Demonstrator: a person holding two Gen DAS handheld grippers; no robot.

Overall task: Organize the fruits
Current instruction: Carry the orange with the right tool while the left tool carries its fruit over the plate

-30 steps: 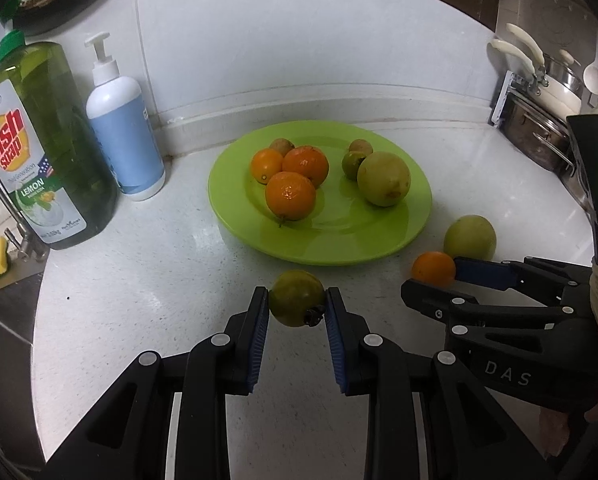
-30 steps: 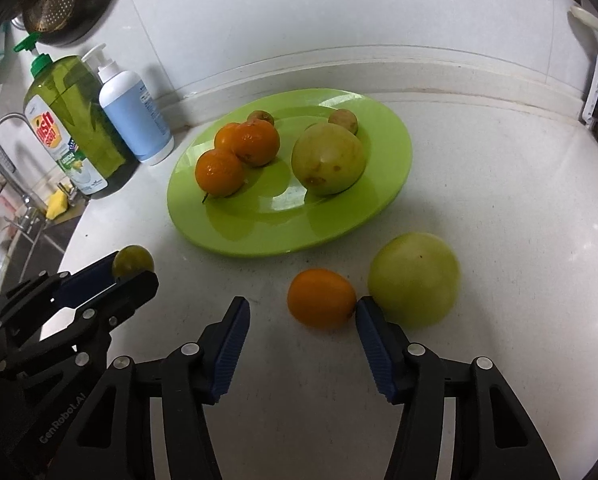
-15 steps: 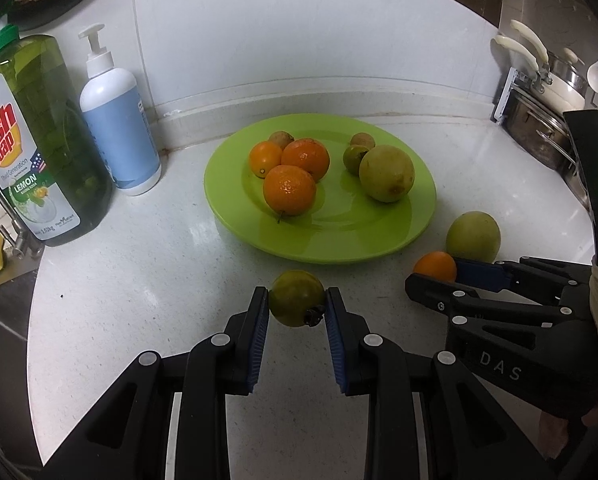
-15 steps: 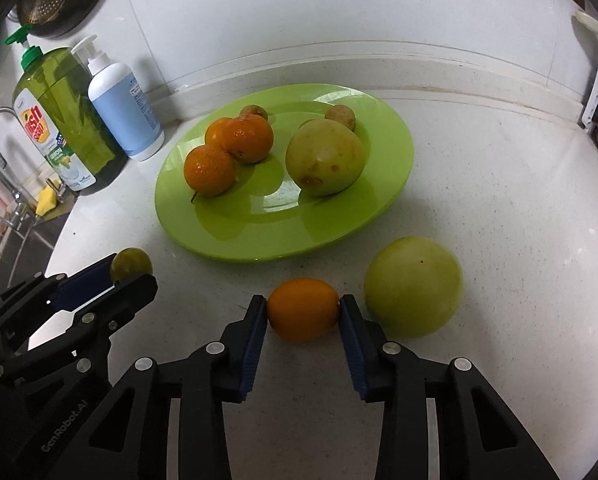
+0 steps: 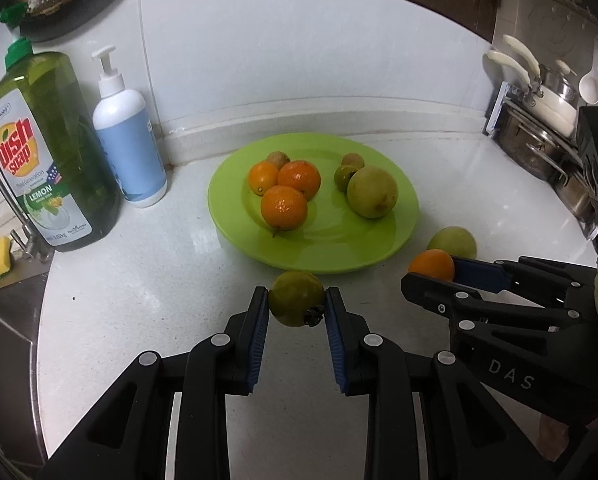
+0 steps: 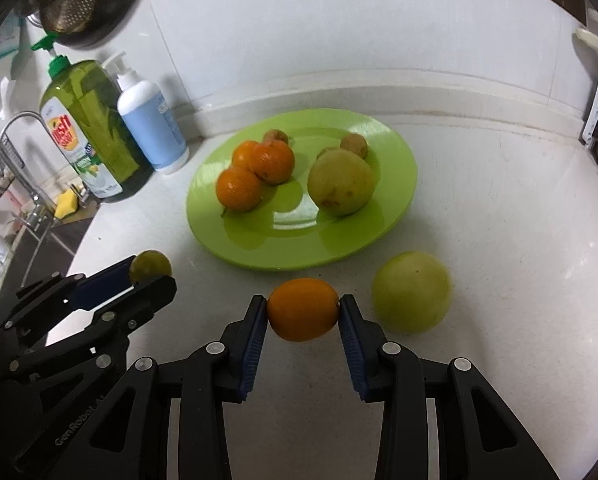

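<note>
**Two fruits gripped, plate straight ahead**

Left wrist view: left gripper (image 5: 297, 305) clamped on a small green fruit (image 5: 296, 298), stem end turned toward the right pad. Green plate (image 5: 235, 224) directly beyond the fingertips, near rim just past the held fruit. On the plate: three oranges (image 5: 284, 207) grouped on its left half, a large pale-green fruit (image 5: 372, 191) on its right half. Off the plate's right rim, right gripper (image 5: 435, 271) pinching an orange fruit (image 5: 431, 265), with a loose pale-green fruit (image 5: 452, 240) just behind it on the white counter (image 5: 139, 280). Dish soap bottle (image 5: 43, 152) and pump bottle (image 5: 129, 140) well left of the plate.

Right wrist view: right gripper (image 6: 303, 312) closed on the orange fruit (image 6: 303, 309), long axis lying crosswise, pad to pad. Plate (image 6: 395, 200) dead ahead, near rim close. Loose pale-green fruit (image 6: 411, 292) just beside the right finger, outside the plate. Left gripper (image 6: 149, 272) off the plate's near-left edge, holding the small green fruit (image 6: 150, 266).

Judgement: both loads equally near the plate; forward carry needed, orange toward the left-half cluster, green toward the right half.
</note>
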